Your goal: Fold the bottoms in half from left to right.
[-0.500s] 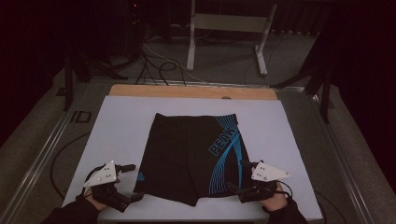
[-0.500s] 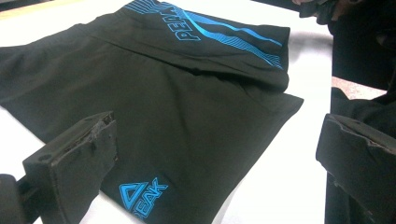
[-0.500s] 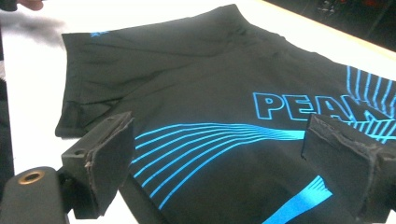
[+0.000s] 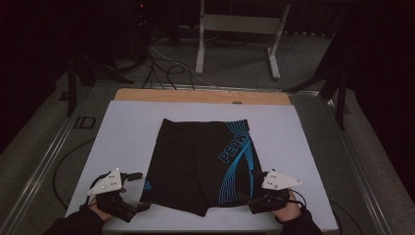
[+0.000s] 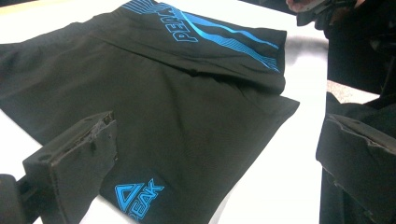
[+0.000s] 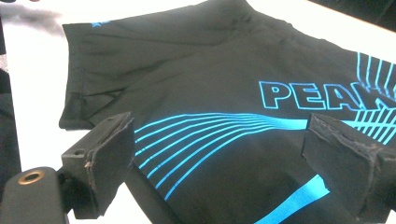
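Black shorts (image 4: 195, 161) with blue stripes and "PEAK" lettering lie flat on the white table top (image 4: 132, 127), waistband away from me. My left gripper (image 4: 138, 191) sits at the near left leg hem, open. In the left gripper view the left gripper (image 5: 219, 128) has its jaws wide apart, and the shorts' corner with the small logo (image 5: 140, 198) lies between them. My right gripper (image 4: 247, 186) rests at the near right leg hem, open. In the right gripper view the right gripper (image 6: 219, 128) straddles the striped leg of the shorts (image 6: 224, 140), pads apart from the cloth.
A wooden strip (image 4: 200, 96) borders the table's far edge. Metal rails (image 4: 44, 161) run along both sides. Behind the table stand a metal frame (image 4: 235, 24) and loose cables (image 4: 166, 68) on the floor. White surface lies free left and right of the shorts.
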